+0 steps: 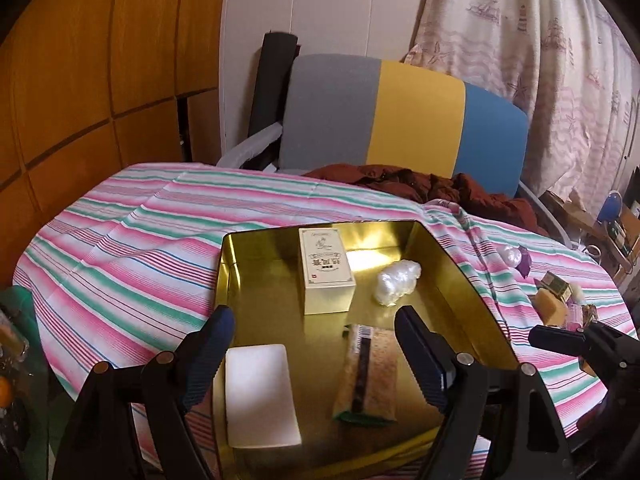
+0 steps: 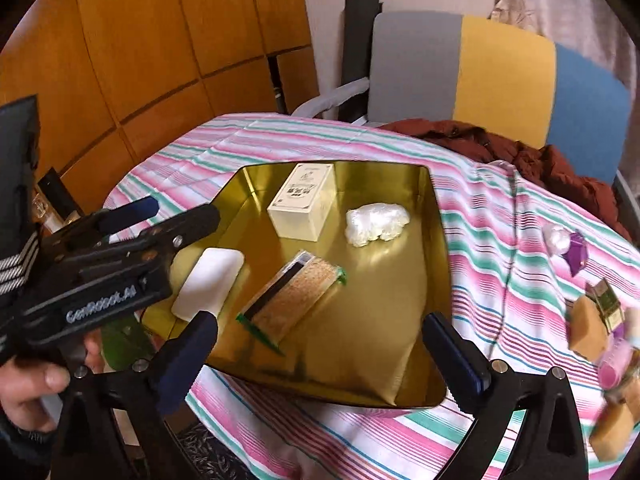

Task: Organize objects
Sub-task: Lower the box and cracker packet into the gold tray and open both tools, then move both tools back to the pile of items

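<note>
Nearest the lens, the left tongs (image 1: 316,344) hang with their jaws spread wide and empty over the near end of the gold tin tray (image 1: 456,276), which sits on the striped cloth of the desk (image 1: 120,256). Just beneath them lie a white soap bar (image 1: 260,394) on the near left and a long cork-patterned packet (image 1: 366,374), whose long axis runs near to far, almost in line with the fingers. Farther in stand a cream printed box (image 1: 326,272), upright in the middle of the tray, and a crumpled clear plastic wad (image 1: 396,282) to its right. The right tongs (image 2: 320,356) are likewise spread and hold nothing, hovering at the tray's near edge. What is left to tidy seems to be the loose cluster on the cloth well to the right of the tray: a tan block (image 2: 586,326) nearest, a small dark green box (image 2: 606,300) touching it, a pink item blurred at the frame edge, and farther off a purple wrapped piece (image 2: 576,256) beside a clear bead-like lump (image 2: 556,238). That cluster lies to the right of both tongs, and the right hand is plainly nearer it, so the next fetch likely falls to it. Beyond the desk, a dark red garment (image 1: 440,188) lies heaped against a grey, yellow and blue chair back (image 1: 400,120).
</note>
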A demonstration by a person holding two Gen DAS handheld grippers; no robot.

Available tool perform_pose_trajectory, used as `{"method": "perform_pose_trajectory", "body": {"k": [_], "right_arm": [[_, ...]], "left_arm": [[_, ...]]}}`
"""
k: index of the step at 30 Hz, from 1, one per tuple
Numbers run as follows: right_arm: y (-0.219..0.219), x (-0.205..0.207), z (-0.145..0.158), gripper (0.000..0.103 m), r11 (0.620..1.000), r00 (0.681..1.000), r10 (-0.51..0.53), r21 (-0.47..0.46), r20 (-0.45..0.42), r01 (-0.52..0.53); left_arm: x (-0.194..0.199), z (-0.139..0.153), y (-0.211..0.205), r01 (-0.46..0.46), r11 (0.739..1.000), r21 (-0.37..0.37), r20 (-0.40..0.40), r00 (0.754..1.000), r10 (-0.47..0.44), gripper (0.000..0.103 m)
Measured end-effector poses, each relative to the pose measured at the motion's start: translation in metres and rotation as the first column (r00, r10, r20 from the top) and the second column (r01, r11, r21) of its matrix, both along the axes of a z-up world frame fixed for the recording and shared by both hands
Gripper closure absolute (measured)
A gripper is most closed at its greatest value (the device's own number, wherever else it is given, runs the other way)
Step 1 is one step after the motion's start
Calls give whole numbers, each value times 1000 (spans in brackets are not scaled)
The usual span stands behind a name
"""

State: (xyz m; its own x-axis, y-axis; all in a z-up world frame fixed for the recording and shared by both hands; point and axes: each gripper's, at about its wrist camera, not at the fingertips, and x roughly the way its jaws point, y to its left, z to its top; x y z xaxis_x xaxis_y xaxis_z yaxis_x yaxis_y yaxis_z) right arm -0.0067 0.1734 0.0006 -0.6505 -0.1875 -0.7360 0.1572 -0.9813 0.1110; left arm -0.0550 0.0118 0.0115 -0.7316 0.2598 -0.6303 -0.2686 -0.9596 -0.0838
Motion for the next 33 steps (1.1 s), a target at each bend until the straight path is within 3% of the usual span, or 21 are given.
{"method": "perform_pose_trajectory", "body": {"k": [6, 14, 27, 33], "right_arm": [[17, 14, 5, 0, 996, 995, -84, -3, -56, 84], [38, 24, -4, 0, 988, 988, -155, -13, -28, 154], [76, 38, -7, 0, 963, 962, -269, 8, -39, 270], [131, 50, -10, 0, 917, 917, -398, -16, -8, 398]], "left_arm": [[16, -2, 7, -15, 1000, -14, -3, 1000, 15, 20], [27, -11, 13, -19, 999, -26, 12, 1000, 19, 20], [40, -22, 31, 86, 996, -14, 58, 995, -85, 20], [46, -20, 51, 170, 985, 0, 65, 983, -170, 20]]}}
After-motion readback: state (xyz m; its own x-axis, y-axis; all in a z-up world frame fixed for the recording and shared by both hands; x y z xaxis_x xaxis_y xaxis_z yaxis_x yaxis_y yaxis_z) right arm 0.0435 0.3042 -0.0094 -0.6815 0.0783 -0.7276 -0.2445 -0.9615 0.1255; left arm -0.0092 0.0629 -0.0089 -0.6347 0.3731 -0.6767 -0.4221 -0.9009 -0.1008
